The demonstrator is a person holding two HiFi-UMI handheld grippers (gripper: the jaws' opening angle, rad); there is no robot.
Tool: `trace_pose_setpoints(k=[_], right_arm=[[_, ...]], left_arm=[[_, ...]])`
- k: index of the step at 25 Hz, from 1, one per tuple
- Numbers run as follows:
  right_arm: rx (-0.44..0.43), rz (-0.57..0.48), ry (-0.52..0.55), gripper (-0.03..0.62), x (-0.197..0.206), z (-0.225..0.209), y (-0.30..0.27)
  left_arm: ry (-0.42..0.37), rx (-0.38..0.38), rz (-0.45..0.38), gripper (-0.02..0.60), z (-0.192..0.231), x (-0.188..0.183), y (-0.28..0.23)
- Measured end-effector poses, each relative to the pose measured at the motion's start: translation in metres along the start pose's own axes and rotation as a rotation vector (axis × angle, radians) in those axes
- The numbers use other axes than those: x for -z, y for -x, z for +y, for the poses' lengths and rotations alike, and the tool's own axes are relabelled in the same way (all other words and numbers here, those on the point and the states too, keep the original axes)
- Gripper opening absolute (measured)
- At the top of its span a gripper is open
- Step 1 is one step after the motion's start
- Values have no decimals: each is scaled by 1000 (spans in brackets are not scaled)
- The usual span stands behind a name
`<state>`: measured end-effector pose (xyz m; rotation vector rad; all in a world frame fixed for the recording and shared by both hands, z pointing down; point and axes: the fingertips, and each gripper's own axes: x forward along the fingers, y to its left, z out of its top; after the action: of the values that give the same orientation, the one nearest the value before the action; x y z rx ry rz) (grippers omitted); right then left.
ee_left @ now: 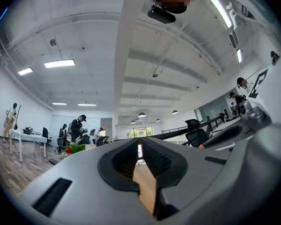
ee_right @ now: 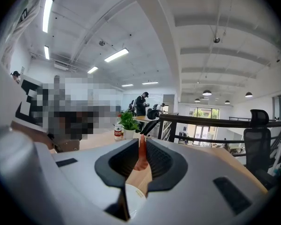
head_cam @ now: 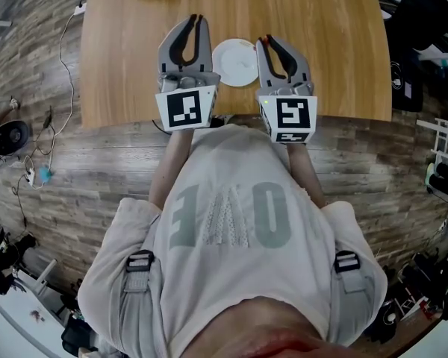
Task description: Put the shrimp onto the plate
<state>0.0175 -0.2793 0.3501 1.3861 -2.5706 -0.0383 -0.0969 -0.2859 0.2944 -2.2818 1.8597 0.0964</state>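
Shrimp (ee_right: 141,159), pinkish-orange, pinched in my right hand-held gripper (ee_right: 143,142); left hand-held gripper (ee_left: 139,146) narrow, empty. Best centre over round white plate (head_cam: 235,62), lower, then release

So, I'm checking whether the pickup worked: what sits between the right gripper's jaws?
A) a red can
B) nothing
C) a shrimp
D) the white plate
C: in the right gripper view the right gripper has its jaws closed on an orange-pink shrimp, above the white plate.

Matt wooden table (head_cam: 321,51), smooth plate (head_cam: 236,64)
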Motion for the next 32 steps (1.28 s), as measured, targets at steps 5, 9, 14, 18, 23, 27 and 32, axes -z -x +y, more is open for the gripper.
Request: trace_pose_setpoints(k=[5,9,14,18,23,27,32], right_arm=[[-29,18,-9,58,5,1,-16],[-52,55,-8,58,16,7,-29],[-99,126,2,58,36,18,-51],[-169,204,10,58,56,25,-62],[-270,348,39,58,95,45,-77],[-357,474,71,58,128,56,-82],[-475,601,133,58,161,76,-83]], left_arm=[[-9,27,14,32,-2,8,-5],[-7,27,43,32,3,17,-4],[0,-14,85,32,21,33,-3],[28,-42,112,32,27,46,-1],[39,-75,153,32,32,62,0],[42,-92,155,32,30,64,0],[85,-109,157,32,33,69,2]])
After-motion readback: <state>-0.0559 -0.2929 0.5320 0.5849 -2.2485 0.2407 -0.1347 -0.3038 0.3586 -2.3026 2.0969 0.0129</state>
